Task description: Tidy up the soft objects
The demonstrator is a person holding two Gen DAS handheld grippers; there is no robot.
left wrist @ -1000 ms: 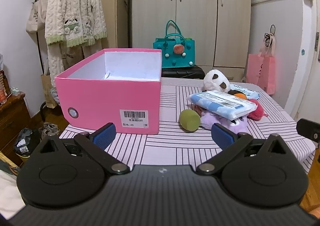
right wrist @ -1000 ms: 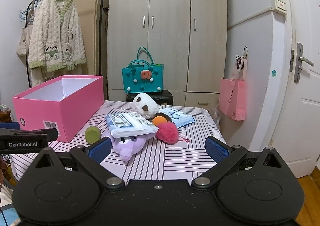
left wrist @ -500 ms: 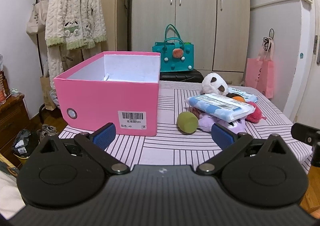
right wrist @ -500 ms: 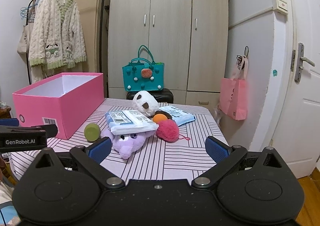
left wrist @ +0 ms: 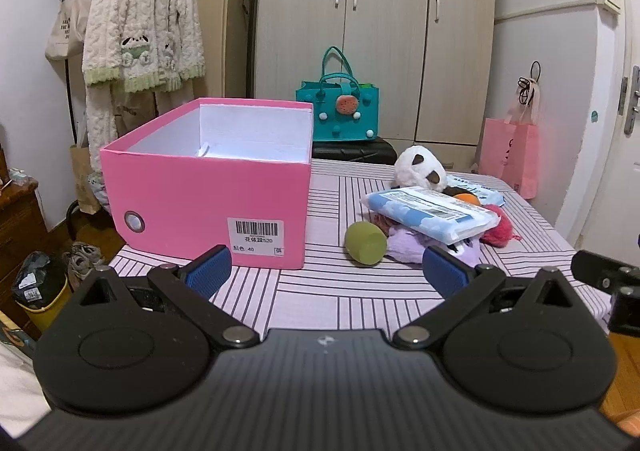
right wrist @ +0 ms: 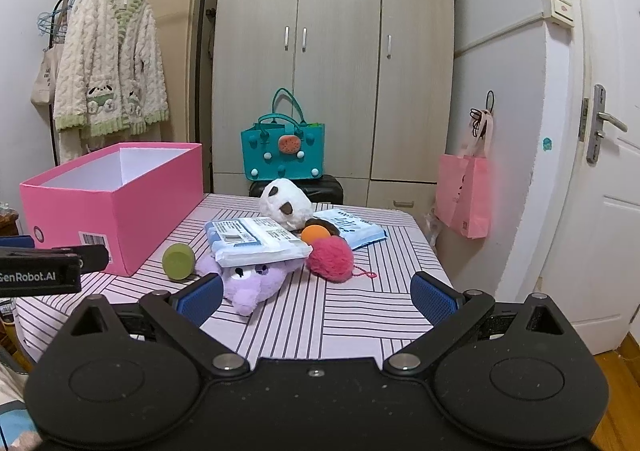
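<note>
Here both the left gripper [left wrist: 326,271] and right gripper [right wrist: 316,293] are hovering with jaws spread, holding nothing, while the purple plush [right wrist: 252,283] is lying on the bench [right wrist: 340,315] under a blue packet [right wrist: 256,241], near the pink box [left wrist: 208,195].

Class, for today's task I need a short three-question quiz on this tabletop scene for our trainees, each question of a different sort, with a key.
1. True or false: the pink box already holds a plush toy.
2. Multiple choice: what lies on top of the purple plush? A) red pom-pom B) blue-and-white packet C) green ball
3. Fill in: the left gripper and the right gripper are both ____ and hold nothing.

Key: 1 false, as far as the visible inside shows; 2 B; 3 open.
</note>
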